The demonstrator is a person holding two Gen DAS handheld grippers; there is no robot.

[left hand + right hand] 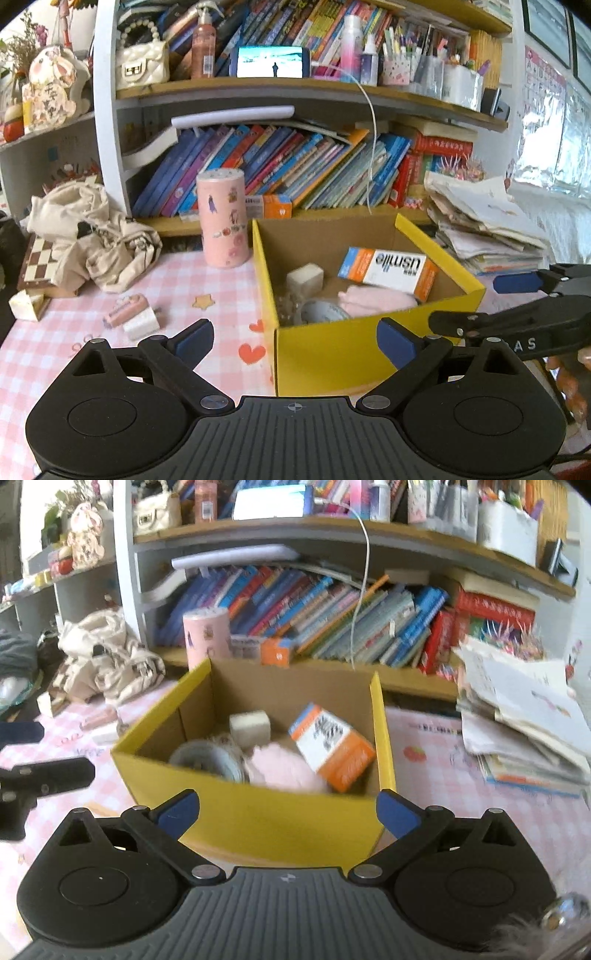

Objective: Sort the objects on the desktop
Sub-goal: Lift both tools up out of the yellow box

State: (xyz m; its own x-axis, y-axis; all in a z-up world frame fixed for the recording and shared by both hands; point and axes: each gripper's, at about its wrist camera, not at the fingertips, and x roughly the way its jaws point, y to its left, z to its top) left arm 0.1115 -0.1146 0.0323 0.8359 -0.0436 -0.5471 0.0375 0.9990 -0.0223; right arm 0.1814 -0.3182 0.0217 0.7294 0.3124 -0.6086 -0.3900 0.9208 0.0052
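Clearly both the left gripper [295,341] and right gripper [288,812] gape empty, so the light, stiff pink eraser block [125,313] suits a pinch across its long sides.

One yellow box [332,354] stands on the bench [92,354]. Inside it lie one orange-and-white carton [388,273], one white block [304,278], one roll of tape [323,312] and one pink soft thing [376,301]. Outside stand one pink cylinder [221,218], one crumpled cloth bag [92,236] and one paper stack [487,229]. Two hand-held grippers show.
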